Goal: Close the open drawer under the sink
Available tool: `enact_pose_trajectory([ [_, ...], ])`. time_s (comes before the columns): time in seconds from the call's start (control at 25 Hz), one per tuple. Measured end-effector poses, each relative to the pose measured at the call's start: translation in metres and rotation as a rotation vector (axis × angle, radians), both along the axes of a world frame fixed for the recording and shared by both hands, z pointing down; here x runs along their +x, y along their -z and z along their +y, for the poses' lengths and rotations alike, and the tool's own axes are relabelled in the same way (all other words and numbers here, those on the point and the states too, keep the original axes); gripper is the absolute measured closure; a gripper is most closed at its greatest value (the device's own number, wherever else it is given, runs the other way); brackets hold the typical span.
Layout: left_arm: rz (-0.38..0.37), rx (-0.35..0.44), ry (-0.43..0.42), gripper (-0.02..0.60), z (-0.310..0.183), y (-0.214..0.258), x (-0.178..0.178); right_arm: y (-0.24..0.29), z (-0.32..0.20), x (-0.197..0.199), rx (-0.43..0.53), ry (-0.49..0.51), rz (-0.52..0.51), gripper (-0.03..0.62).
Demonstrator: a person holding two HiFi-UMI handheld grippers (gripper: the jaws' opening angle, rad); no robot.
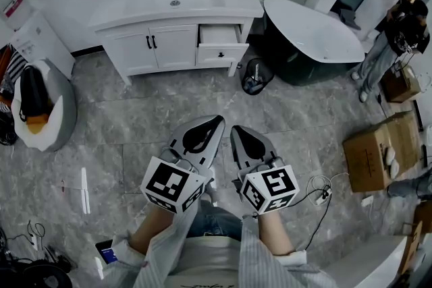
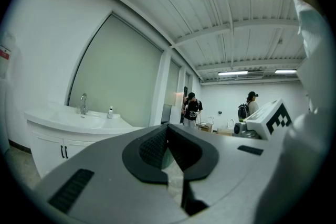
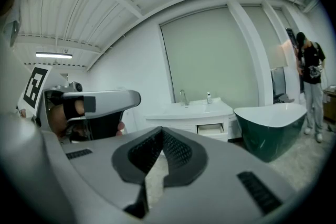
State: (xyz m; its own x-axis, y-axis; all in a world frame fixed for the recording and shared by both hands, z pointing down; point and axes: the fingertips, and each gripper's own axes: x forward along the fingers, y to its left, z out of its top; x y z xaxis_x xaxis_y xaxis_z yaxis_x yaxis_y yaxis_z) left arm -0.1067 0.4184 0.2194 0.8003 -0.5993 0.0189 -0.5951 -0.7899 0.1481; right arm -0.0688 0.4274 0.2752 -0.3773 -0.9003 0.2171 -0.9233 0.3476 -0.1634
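Note:
The white sink cabinet stands against the far wall. Its right-hand drawer is pulled out, with a dark knob on its front. The right gripper view shows the same open drawer far off, under the basin. I hold both grippers close to my body, well short of the cabinet. My left gripper is shut and empty, its tips meeting. My right gripper is also shut with nothing in it. The left gripper view shows the cabinet, but its drawer is hidden.
A dark green bathtub stands right of the cabinet, with a small black bin between them. Cardboard boxes and a person are at the right. A water dispenser and a chair with a bag are at the left.

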Motion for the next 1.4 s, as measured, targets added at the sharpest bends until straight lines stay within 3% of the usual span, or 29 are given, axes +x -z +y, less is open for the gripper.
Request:
enact_pose_trajectory([
  [0.76,-0.011,-0.010,-0.063,0.566,-0.177,-0.001,-0.011,-0.001,-0.169,-0.010,-0.024,-0.076,0.012,0.585],
  [1.4,-0.007,-0.019,-0.141,0.566,-0.231,-0.007,-0.010,-0.007,-0.213,0.015,-0.045,-0.219,0.020,0.585],
])
